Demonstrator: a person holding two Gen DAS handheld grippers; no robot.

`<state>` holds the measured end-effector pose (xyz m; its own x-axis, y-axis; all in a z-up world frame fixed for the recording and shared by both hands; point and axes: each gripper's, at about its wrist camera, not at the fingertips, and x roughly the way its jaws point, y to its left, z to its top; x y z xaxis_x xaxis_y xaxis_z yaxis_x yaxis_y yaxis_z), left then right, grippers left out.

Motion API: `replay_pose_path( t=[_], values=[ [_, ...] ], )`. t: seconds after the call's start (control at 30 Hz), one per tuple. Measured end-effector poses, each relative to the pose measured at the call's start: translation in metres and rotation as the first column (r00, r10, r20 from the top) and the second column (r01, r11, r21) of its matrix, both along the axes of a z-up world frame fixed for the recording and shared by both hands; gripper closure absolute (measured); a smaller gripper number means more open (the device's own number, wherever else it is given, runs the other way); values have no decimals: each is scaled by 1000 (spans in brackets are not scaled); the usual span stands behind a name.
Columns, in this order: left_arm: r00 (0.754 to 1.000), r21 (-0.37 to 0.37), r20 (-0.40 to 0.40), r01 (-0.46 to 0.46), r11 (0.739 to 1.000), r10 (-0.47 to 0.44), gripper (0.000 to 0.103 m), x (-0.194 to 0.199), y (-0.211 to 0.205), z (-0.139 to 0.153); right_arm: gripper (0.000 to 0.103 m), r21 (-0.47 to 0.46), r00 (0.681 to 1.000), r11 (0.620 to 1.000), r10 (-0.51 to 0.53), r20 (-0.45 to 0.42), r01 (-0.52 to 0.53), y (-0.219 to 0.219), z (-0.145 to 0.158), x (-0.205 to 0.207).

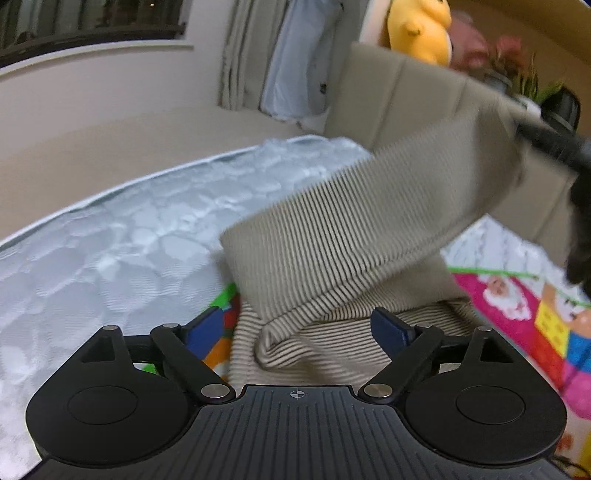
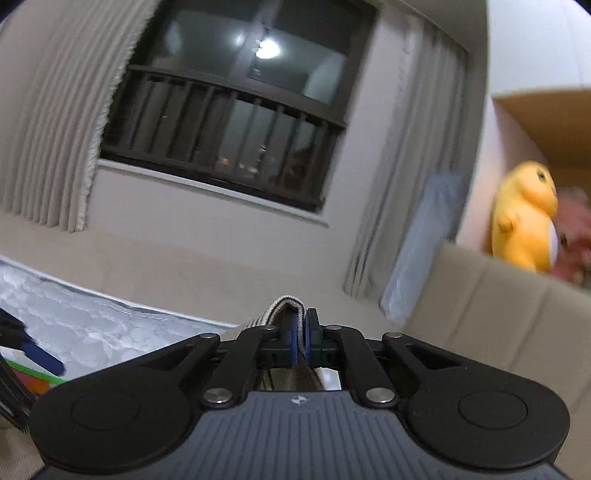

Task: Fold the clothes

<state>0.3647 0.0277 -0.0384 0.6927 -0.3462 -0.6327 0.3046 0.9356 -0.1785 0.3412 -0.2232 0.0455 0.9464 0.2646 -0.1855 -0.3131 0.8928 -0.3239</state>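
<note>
A beige striped knit garment [image 1: 332,236] lies partly on the colourful mat [image 1: 517,302], with one part lifted up and to the right. My left gripper [image 1: 299,328] is open just above the garment's lower folds, its blue-padded fingers [image 1: 391,328] wide apart and holding nothing. My right gripper [image 2: 300,332] is shut on an edge of the striped garment [image 2: 284,304] and holds it raised. In the left wrist view the right gripper [image 1: 546,136] shows at the upper right, pulling the fabric up.
A pale quilted mattress [image 1: 110,251] lies to the left. A beige headboard [image 1: 399,88] stands behind, with a yellow plush toy [image 1: 421,26] on top. A dark window [image 2: 229,110] and curtains [image 2: 402,177] are on the far wall.
</note>
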Motion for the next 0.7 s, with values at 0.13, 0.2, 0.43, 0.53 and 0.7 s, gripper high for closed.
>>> replay_pose_path(
  t=[0.13,0.2,0.43,0.53,0.7],
  values=[
    [1000,62,0,1,998,-1,11,19,-21,-13,99,-81,993,996,-49,-107,40,-14,-32,14],
    [1000,76,-25,-13,997,15,11,23,-22,-19,96,-118,981,991,-86,-176,65,-24,-52,21],
    [996,188,-46,-72,980,82,9,23,3,-32,69,-56,890,971,-234,-391,231,-84,-99,19],
    [993,122,-37,-109,987,114,9,21,17,-25,69,90,864,946,-242,-441,311,-102,-96,18],
    [990,-89,32,-130,987,134,8,19,5,-2,70,361,870,889,-78,-488,282,-75,-96,21]
  ],
)
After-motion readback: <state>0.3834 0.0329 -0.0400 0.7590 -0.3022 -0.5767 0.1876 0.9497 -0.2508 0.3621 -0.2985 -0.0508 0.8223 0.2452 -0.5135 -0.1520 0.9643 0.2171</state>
